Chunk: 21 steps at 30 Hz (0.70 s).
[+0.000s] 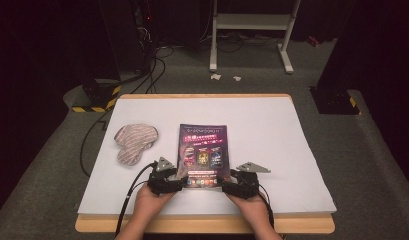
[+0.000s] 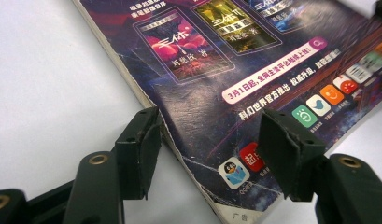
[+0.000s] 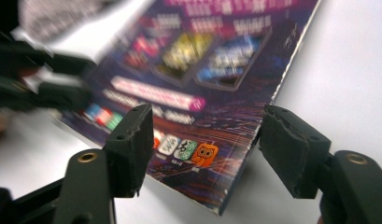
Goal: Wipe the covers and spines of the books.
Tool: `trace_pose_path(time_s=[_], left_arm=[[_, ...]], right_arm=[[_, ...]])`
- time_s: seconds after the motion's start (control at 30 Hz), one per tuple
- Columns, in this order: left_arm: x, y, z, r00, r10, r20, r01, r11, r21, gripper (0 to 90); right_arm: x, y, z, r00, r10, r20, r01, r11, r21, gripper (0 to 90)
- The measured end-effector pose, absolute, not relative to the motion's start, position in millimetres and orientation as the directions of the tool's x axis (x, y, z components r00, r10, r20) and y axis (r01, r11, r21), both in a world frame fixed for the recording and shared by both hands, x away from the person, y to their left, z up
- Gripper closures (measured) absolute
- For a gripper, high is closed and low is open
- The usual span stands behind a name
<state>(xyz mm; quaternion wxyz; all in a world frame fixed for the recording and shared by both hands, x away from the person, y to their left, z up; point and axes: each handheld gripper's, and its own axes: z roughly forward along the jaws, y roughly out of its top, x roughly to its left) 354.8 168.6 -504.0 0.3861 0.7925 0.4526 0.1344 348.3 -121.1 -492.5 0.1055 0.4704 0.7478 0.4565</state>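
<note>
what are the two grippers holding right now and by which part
Nothing is held yet. The left gripper straddles the book's near left corner and the right gripper its near right corner, but both sets of fingers stand open, not pressing on it.

On the dark purple, glossy paperback cover lying on the white table sheet, Chinese print can be read in the left gripper view. A pink-edged white strip carries "3月1日起,全网主流平台陆续上线!", and beneath it "科幻世界官方推出 权威升级,超前解读" is printed in white. On the small pink-toned book picture "三体" is shown, with "刘慈欣 著" below. A row of coloured app icons is printed near the lower edge; their captions are too small to be read. At the corner, "广告" is partly seen.
</note>
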Motion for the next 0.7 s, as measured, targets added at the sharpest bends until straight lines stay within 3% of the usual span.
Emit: trace_pose_path(time_s=[0.13,0.7], left_arm=[[354,168,-504,0.55,0.825,-0.134,0.612,-0.288,0.737,39.1],[350,164,-504,0.559,0.814,-0.16,0.617,-0.279,0.736,39.5]], right_arm=[[341,-117,-480,-0.575,0.775,0.263,0.539,0.117,0.834,36.2],[333,-108,-473,-0.602,0.759,0.25,0.475,0.088,0.876,36.6]])
